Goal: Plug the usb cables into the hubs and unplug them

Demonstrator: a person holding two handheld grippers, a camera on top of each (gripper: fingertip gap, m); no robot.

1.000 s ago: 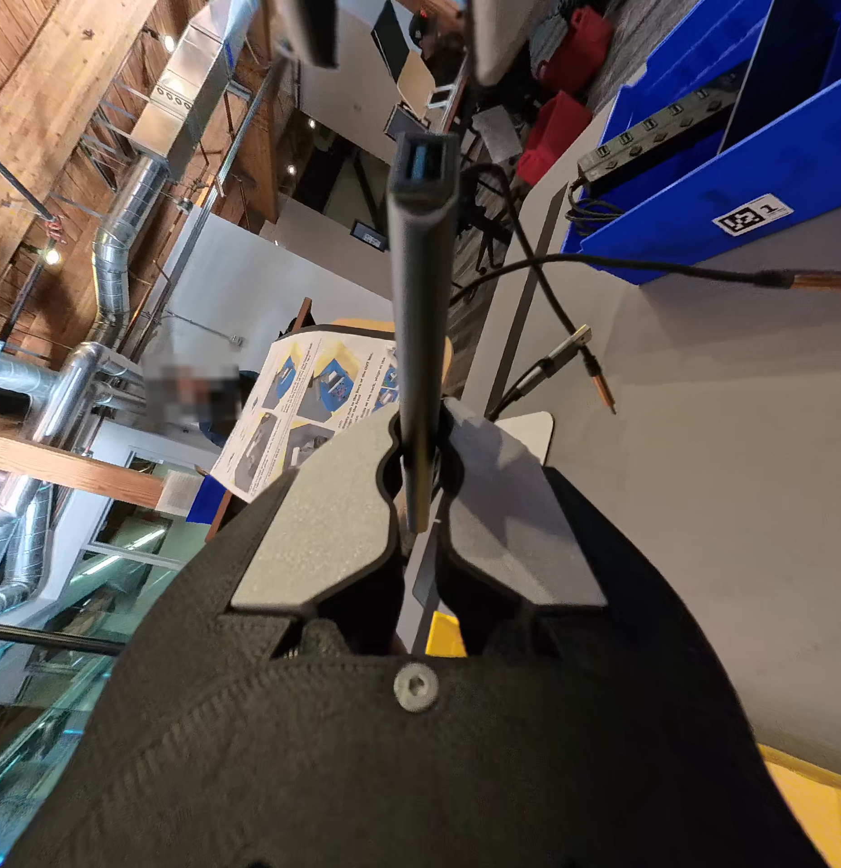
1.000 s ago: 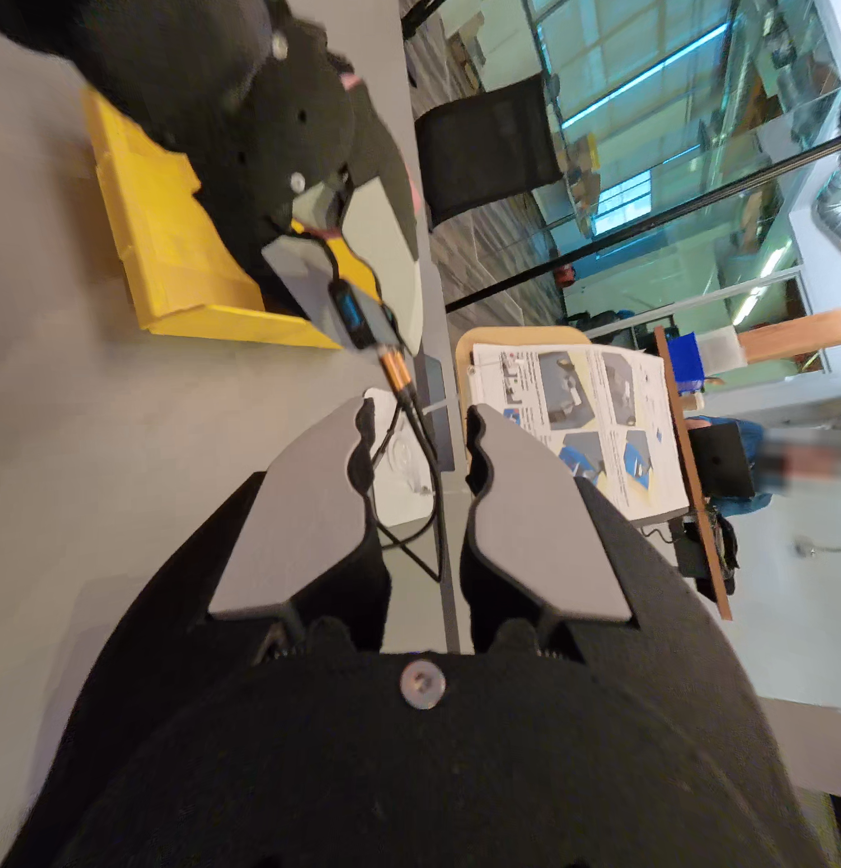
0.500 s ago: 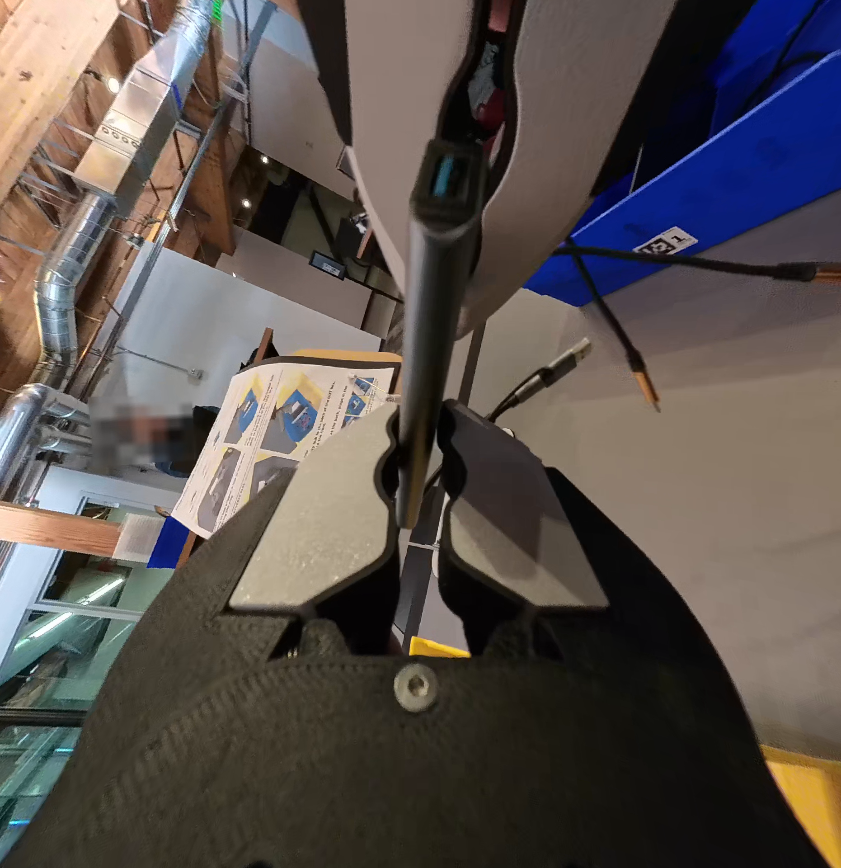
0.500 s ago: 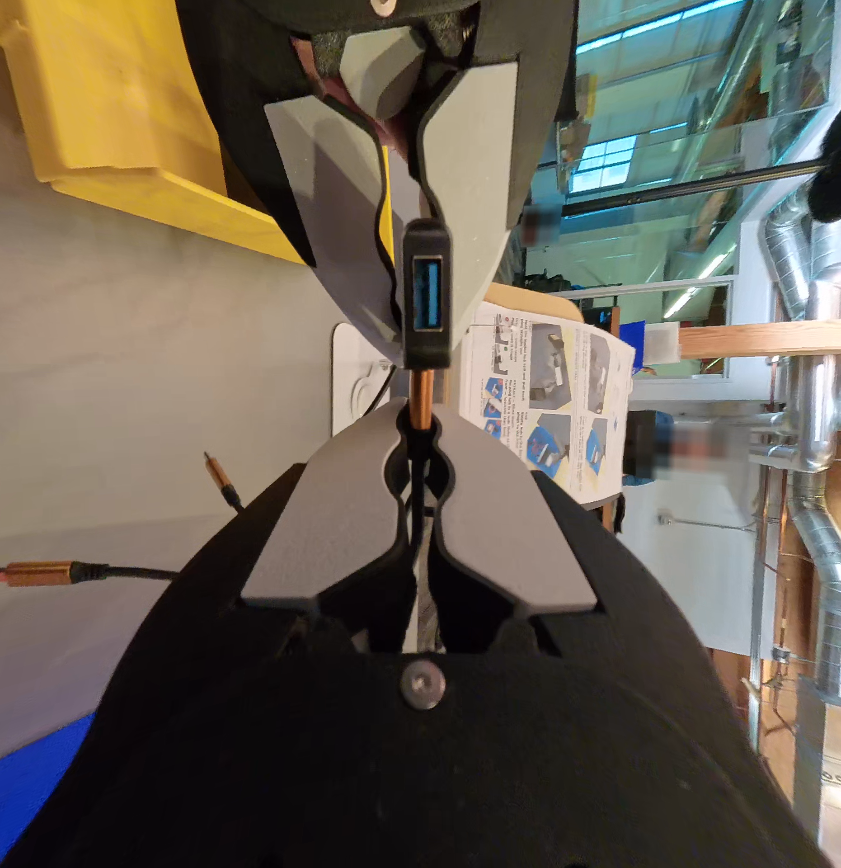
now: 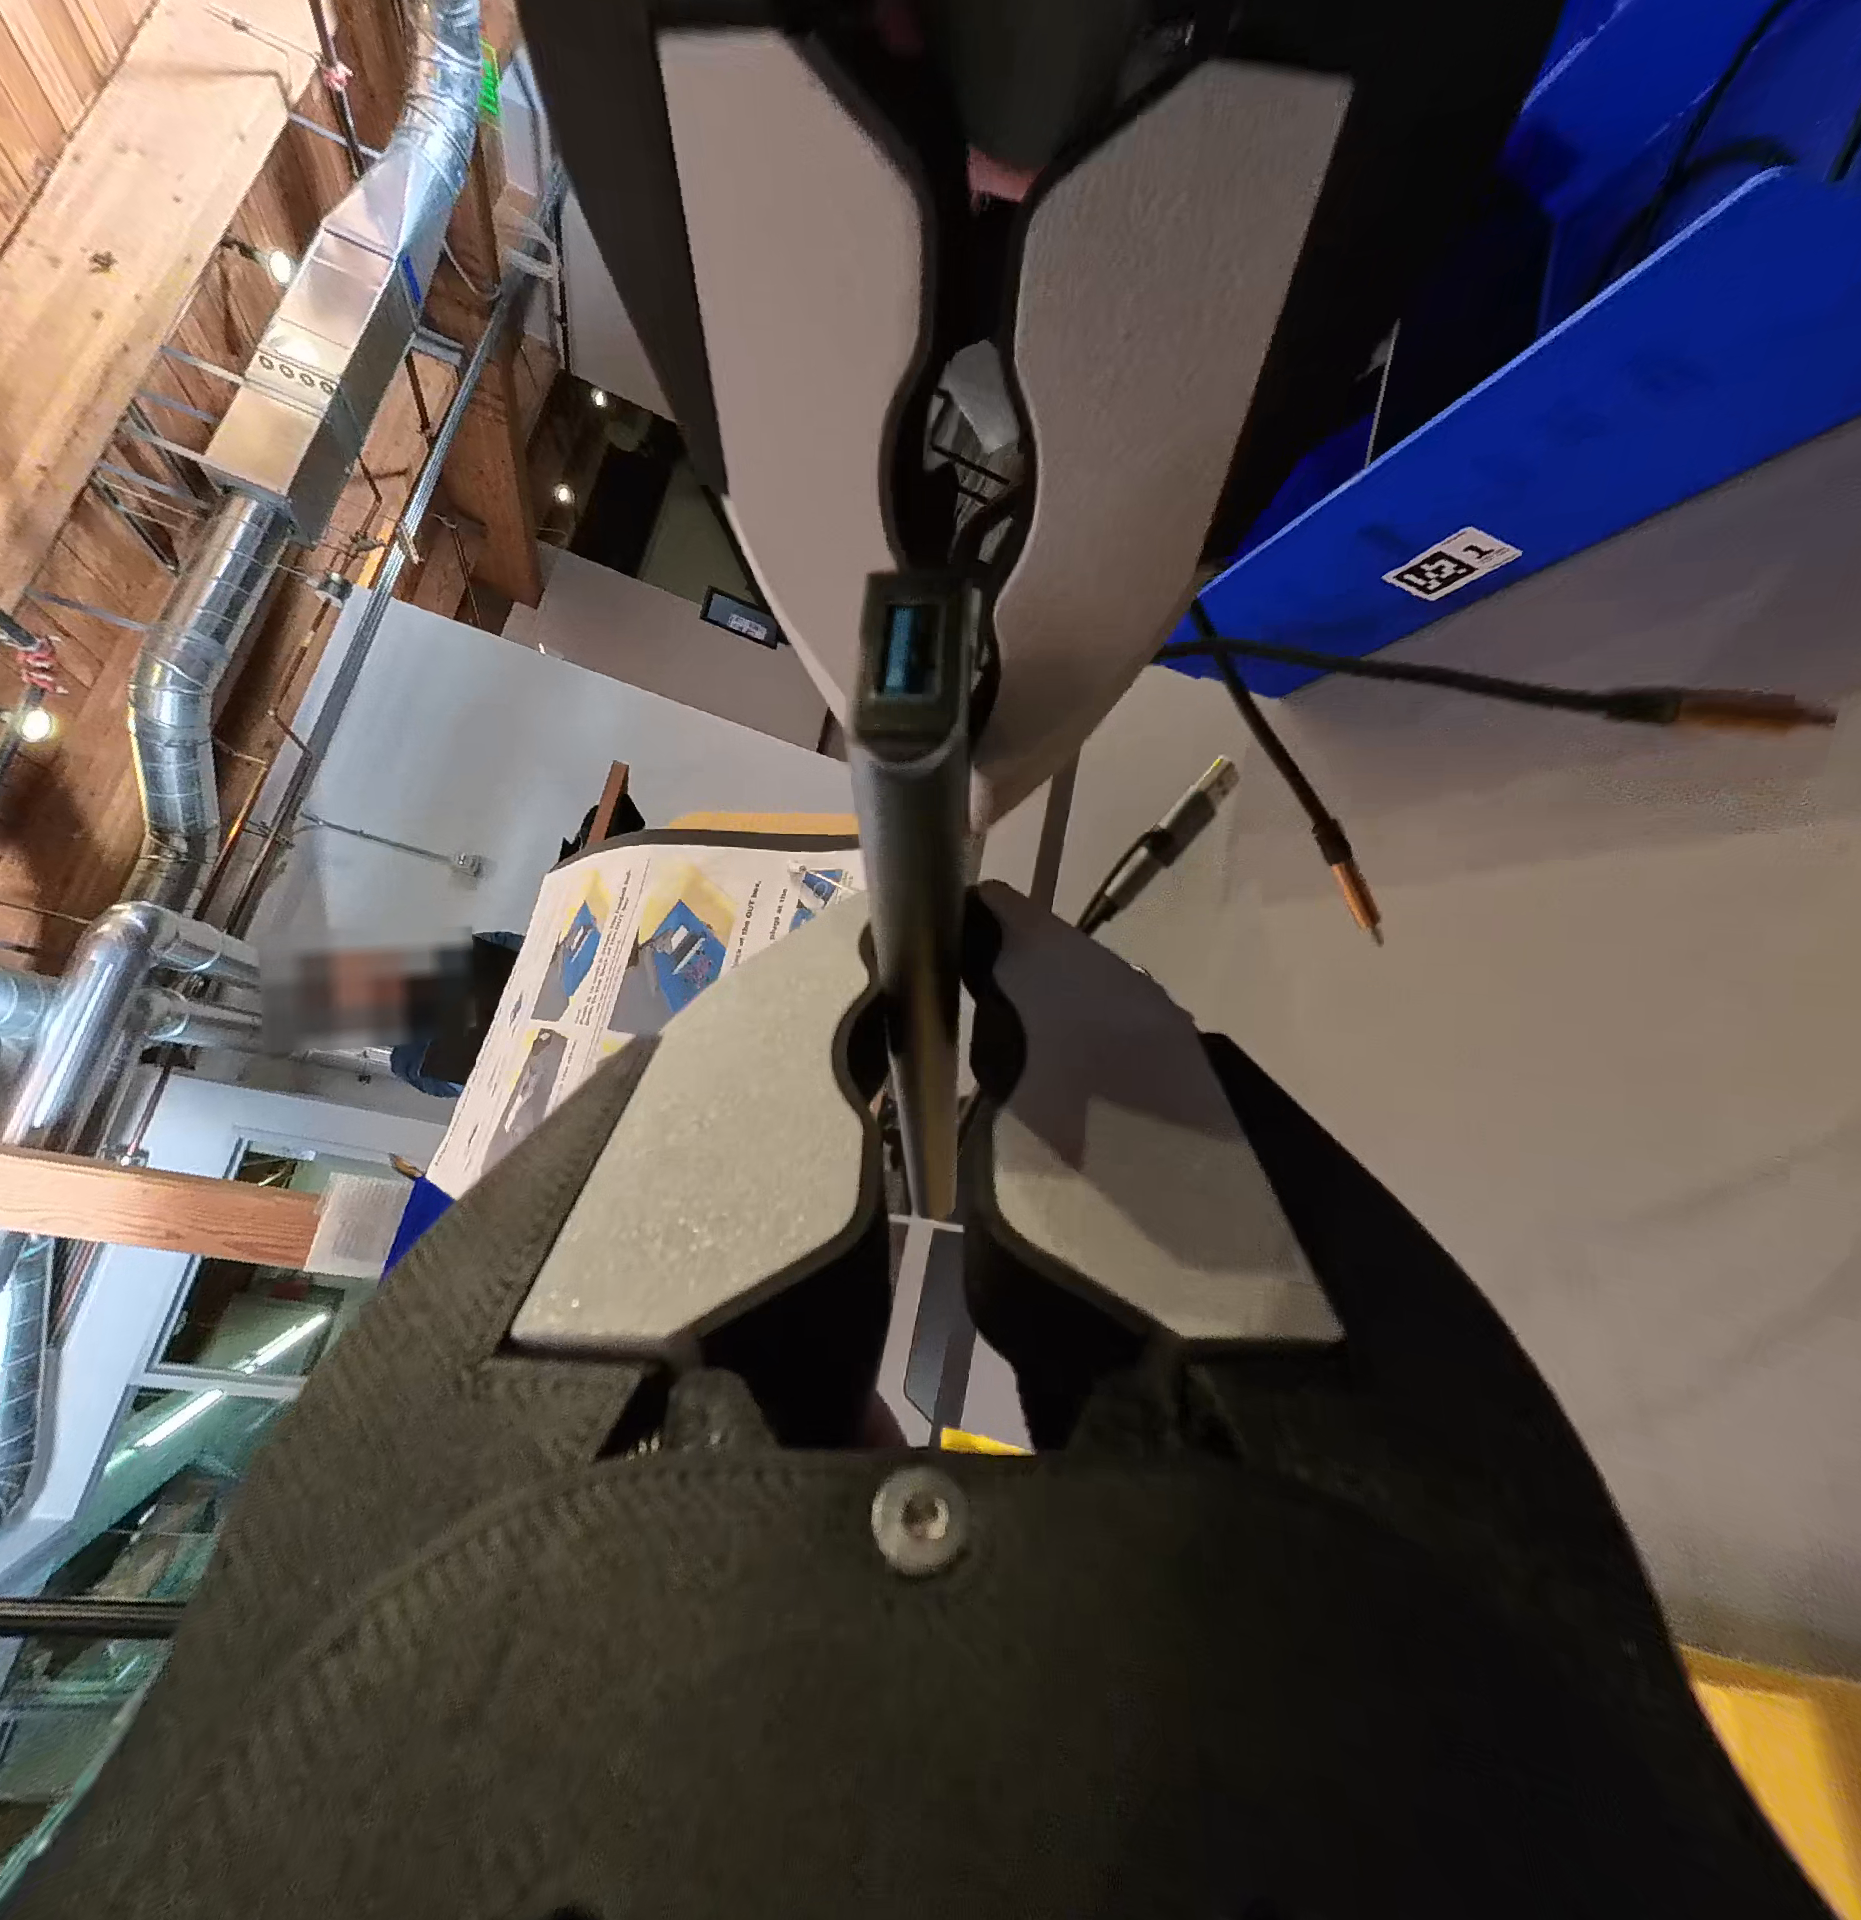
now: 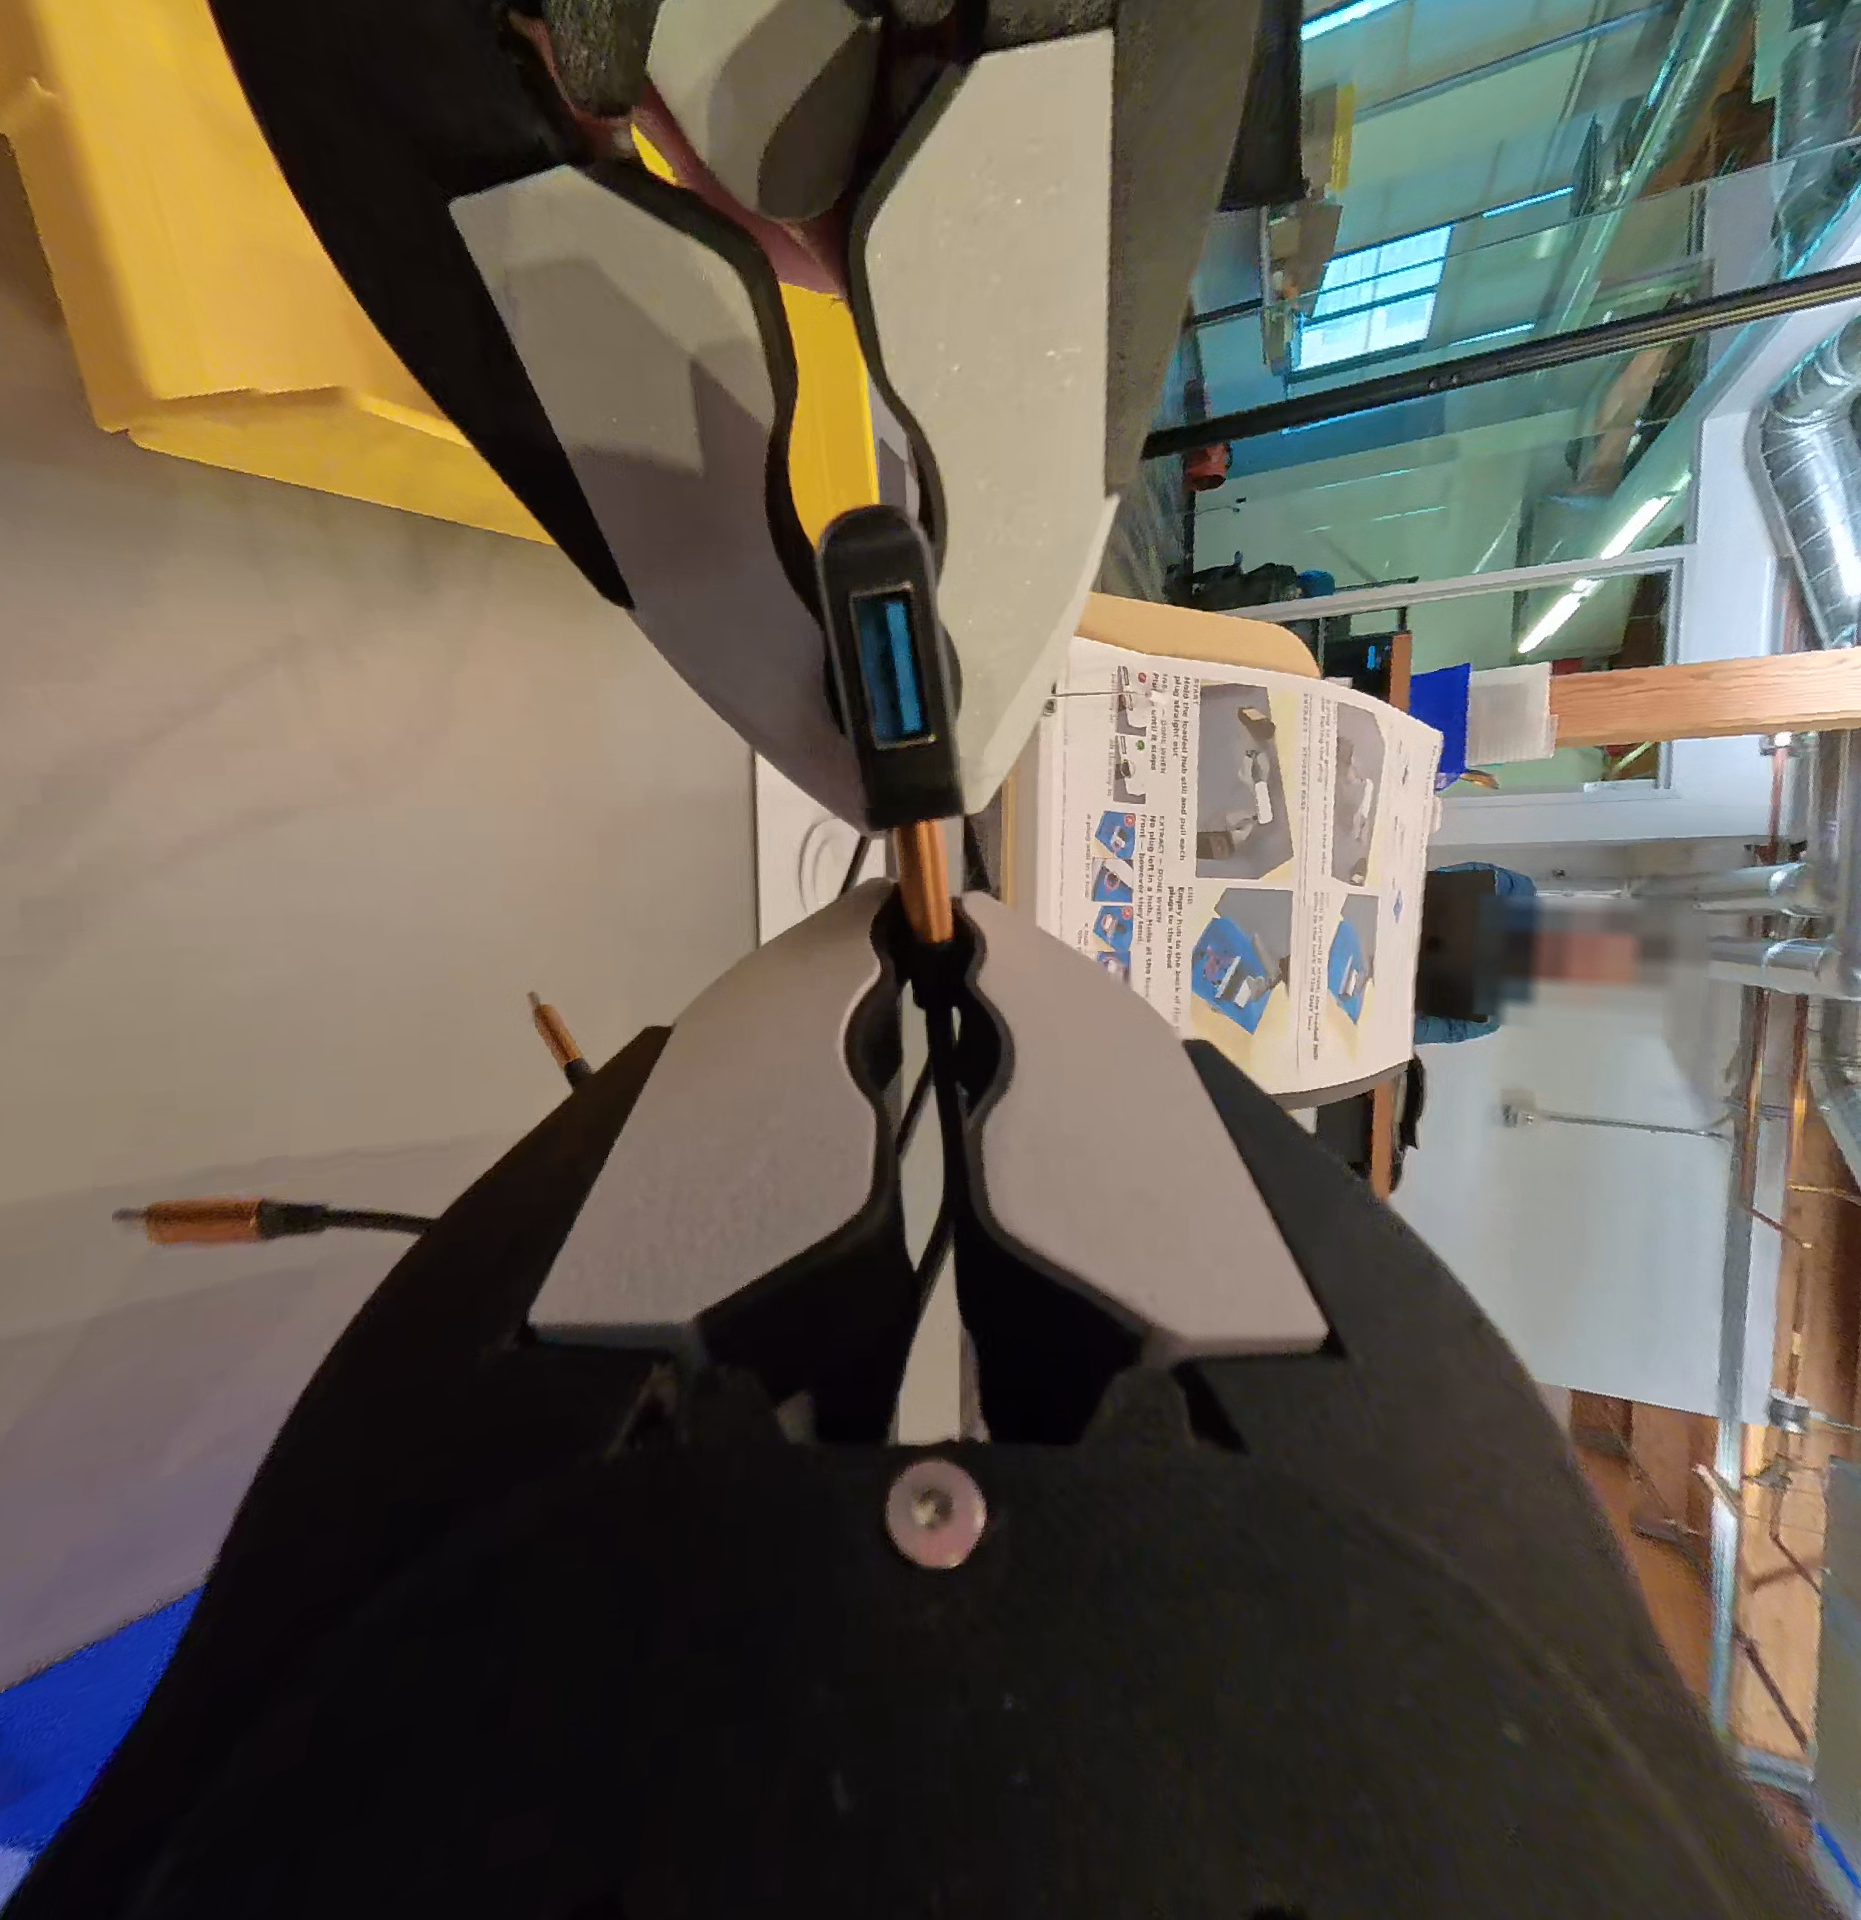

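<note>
My left gripper (image 5: 921,935) is shut on a slim dark grey USB hub (image 5: 910,831), held edge-on, with a blue port at its far end. The hub's blue port also shows in the right wrist view (image 6: 890,665). My right gripper (image 6: 924,920) is shut on the copper plug (image 6: 921,873) of a black cable. The plug's tip meets the hub's side; how deep it sits is hidden. The two grippers face each other closely: the right one's fingers (image 5: 1144,364) fill the top of the left wrist view, and the left one's fingers (image 6: 645,468) fill the top of the right wrist view.
Loose cables lie on the grey table: two copper plugs (image 5: 1347,883) (image 5: 1736,712) and a silver USB plug (image 5: 1196,795). A blue bin (image 5: 1684,364) stands beyond them and a yellow bin (image 6: 230,260) on the other side. A printed instruction sheet (image 6: 1269,883) stands behind. The grippers are tip to tip, or close to it.
My right gripper was open and apart from the hub; it has closed on the copper plug at the hub. The two grippers have come closer together.
</note>
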